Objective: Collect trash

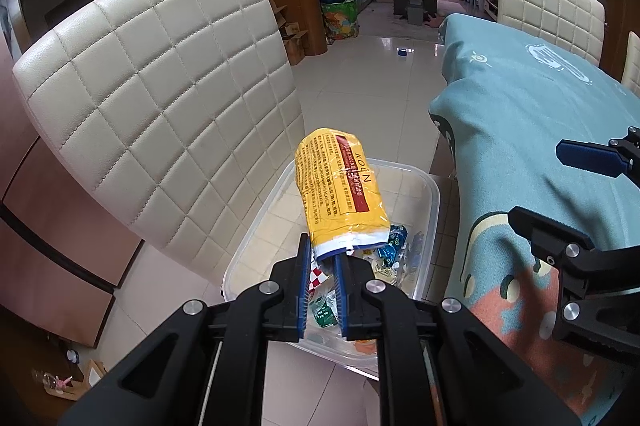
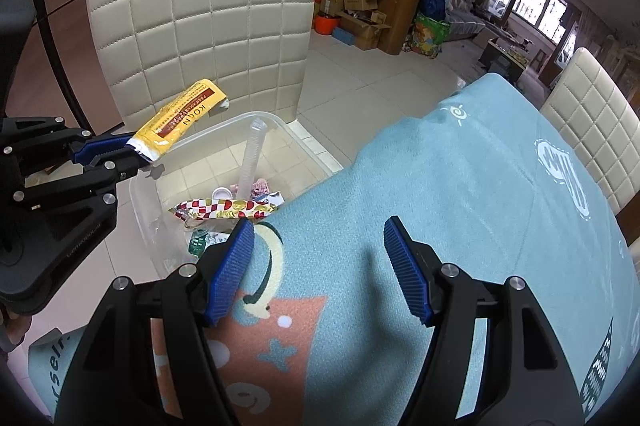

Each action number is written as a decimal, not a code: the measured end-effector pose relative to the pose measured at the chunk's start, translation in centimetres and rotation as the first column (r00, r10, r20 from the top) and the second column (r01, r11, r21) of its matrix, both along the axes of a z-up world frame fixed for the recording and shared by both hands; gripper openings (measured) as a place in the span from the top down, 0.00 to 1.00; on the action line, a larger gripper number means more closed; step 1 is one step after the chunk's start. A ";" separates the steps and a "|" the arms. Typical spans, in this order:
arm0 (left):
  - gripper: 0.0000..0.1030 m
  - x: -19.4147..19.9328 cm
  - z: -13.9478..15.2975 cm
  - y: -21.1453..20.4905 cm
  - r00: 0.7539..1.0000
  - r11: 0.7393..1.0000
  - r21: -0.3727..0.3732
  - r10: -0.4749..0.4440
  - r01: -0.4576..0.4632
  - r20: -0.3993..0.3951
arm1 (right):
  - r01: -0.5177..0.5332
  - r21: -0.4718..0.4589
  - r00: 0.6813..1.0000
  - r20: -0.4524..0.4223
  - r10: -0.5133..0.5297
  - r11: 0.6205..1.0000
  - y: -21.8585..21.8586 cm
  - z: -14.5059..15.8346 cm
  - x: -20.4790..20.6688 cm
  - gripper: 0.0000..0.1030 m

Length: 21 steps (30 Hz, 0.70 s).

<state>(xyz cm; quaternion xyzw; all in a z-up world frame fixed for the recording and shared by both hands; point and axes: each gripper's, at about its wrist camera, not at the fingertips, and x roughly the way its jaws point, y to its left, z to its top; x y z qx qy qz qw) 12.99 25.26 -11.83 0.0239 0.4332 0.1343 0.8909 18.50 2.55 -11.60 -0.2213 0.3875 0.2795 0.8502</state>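
The yellow wrapper (image 1: 342,186) hangs in the air over the clear plastic bin (image 1: 430,214), pinched at its white end by the left gripper (image 1: 322,290), whose blue fingers (image 1: 303,282) are clamped on it. The bin, on the tiled floor between a cream chair (image 1: 160,98) and the table, holds other wrappers (image 2: 224,209). The right gripper (image 2: 320,266) hovers over the teal tablecloth (image 2: 460,186), jaws apart and empty.

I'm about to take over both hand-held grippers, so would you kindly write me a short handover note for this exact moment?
Left hand-held gripper: shut on the yellow wrapper, held above the clear bin.
Right hand-held gripper: open, empty, over the blue tablecloth.
Done: several wrappers and a plastic tube already lie in the bin.
Left: release the yellow wrapper into the bin; no other trash shows on the cloth.
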 end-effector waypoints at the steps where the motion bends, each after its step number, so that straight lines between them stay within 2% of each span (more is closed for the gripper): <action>1: 0.88 0.0 0.0 0.1 1.000 1.000 -0.001 0.001 -0.001 0.000 | 0.000 0.001 1.000 0.001 0.000 1.000 0.1 0.1 0.0 0.35; 11: 0.86 0.1 0.2 0.6 1.000 1.000 -0.016 0.016 -0.016 0.003 | 0.011 0.003 1.000 0.011 -0.011 1.000 0.1 0.2 0.2 0.35; 12: 0.83 0.1 0.2 0.7 1.000 1.000 -0.023 0.016 -0.016 0.001 | 0.012 0.004 1.000 0.012 -0.012 1.000 0.1 0.2 0.3 0.35; 14: 0.65 0.1 0.2 0.7 1.000 0.999 -0.034 0.014 -0.014 0.001 | 0.014 0.006 1.000 0.010 -0.014 1.000 0.0 0.3 0.3 0.35; 15: 0.44 0.1 0.3 0.7 1.000 0.999 -0.034 0.016 -0.016 0.008 | 0.015 0.007 1.000 0.010 -0.015 1.000 0.0 0.3 0.4 0.35; 16: 0.33 -0.1 0.5 0.7 1.000 0.999 -0.030 0.018 -0.017 0.026 | 0.016 0.007 1.000 0.012 -0.016 1.000 -0.1 0.3 0.4 0.35; 18: 0.32 -0.4 1.0 0.5 0.998 1.000 -0.016 0.018 -0.017 0.061 | 0.017 0.007 1.000 0.011 -0.017 1.000 -0.2 0.3 0.4 0.35; 21: 0.32 -0.4 1.3 0.4 0.998 1.000 -0.016 0.015 -0.014 0.060 | 0.021 0.009 1.000 0.011 -0.021 1.000 -0.3 0.4 0.4 0.35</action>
